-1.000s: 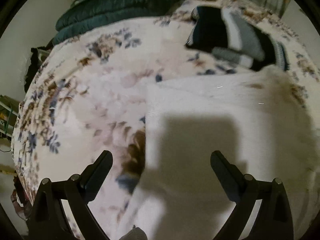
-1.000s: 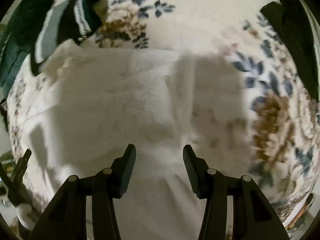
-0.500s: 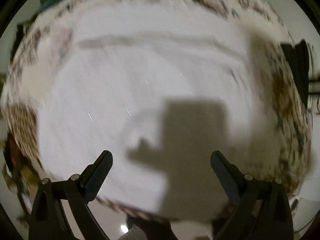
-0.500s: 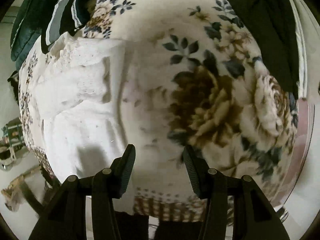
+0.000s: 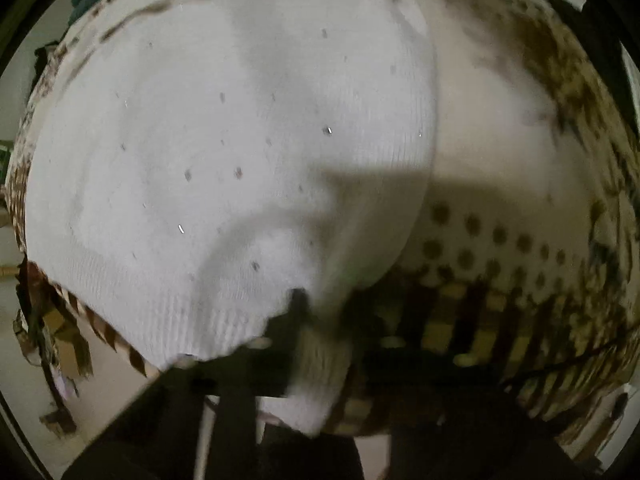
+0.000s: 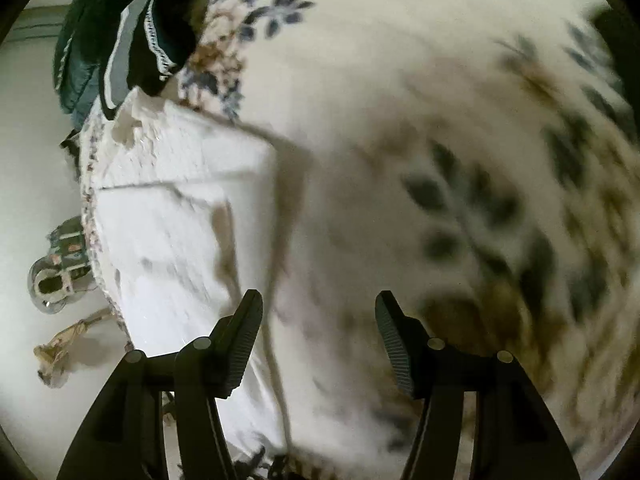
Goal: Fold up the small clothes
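A white knit garment [image 5: 224, 152] lies spread on the floral blanket [image 5: 500, 128] and fills most of the left wrist view; its ribbed hem hangs over the bed's near edge. The left gripper's fingers do not show clearly in that blurred view; only dark shapes lie at the bottom. In the right wrist view the same white garment [image 6: 172, 216] lies at the left, folded into layers. My right gripper [image 6: 318, 340] is open and empty, above the blanket [image 6: 400, 120] just right of the garment's edge.
A black, grey and white striped garment [image 6: 140, 40] and a dark green quilt [image 6: 80, 64] lie at the far left of the bed. A dark garment [image 6: 616, 32] lies at the far right. Beyond the bed's left edge, the floor holds a shoe [image 6: 52, 284].
The left wrist camera has swung down toward the near bed edge and the white hem, and its fingers have left clear view. The right gripper has opened wider and moved nearer the garment's right edge.
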Demonstrator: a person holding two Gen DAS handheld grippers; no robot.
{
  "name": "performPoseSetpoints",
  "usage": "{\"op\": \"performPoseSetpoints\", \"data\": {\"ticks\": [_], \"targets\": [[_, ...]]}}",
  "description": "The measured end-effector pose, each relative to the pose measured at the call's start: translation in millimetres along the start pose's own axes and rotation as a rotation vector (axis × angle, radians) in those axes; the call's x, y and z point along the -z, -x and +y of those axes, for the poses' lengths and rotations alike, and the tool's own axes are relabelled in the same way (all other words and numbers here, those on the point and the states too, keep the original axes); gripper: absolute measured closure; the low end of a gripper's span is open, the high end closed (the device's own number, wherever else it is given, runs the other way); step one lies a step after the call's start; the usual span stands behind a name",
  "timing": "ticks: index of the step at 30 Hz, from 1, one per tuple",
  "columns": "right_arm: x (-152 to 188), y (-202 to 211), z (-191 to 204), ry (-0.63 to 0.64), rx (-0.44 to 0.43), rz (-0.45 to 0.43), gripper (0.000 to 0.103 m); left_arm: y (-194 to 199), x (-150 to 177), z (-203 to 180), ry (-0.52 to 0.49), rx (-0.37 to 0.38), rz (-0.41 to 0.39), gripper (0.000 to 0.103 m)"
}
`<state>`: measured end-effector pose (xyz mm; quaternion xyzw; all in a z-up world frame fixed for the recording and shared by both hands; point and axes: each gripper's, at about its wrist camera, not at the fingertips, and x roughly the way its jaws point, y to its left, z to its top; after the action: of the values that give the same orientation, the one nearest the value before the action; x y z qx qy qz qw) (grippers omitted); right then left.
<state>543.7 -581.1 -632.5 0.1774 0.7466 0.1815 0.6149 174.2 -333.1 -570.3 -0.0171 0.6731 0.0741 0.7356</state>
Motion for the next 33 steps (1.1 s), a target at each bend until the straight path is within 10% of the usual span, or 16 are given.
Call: {"op": "performPoseSetpoints", "data": {"ticks": [6, 10, 16, 26, 33], "targets": [[-45.4, -34.4, -5.0, -0.128, -0.114, 0.013, 0.043, 37.0, -10.3, 31.4, 0.090, 0.068, -0.103, 0.095], [-47.2, -40.1, 7.3, -0.119, -0.150, 0.012, 0.092, 64.7, -12.0, 56.1, 0.139, 0.083, -0.135, 0.096], [-42.6, -7.6, 54.6, -0.048, -0.126, -0.037, 0.095, 99.9, -14.6, 112.6, 0.268, 0.167, -0.148, 0.096], [-64.0, 22.6, 252.9, 0.139, -0.026, -0.068, 0.096, 120.4, -38.2, 264.0, 0.521, 0.287, -0.187, 0.096], [-92.0, -78.2, 416.6, 0.253, 0.138, -0.061, 0.096, 71.1, -39.9, 370.3, 0.590, 0.314, -0.173, 0.101]]}}
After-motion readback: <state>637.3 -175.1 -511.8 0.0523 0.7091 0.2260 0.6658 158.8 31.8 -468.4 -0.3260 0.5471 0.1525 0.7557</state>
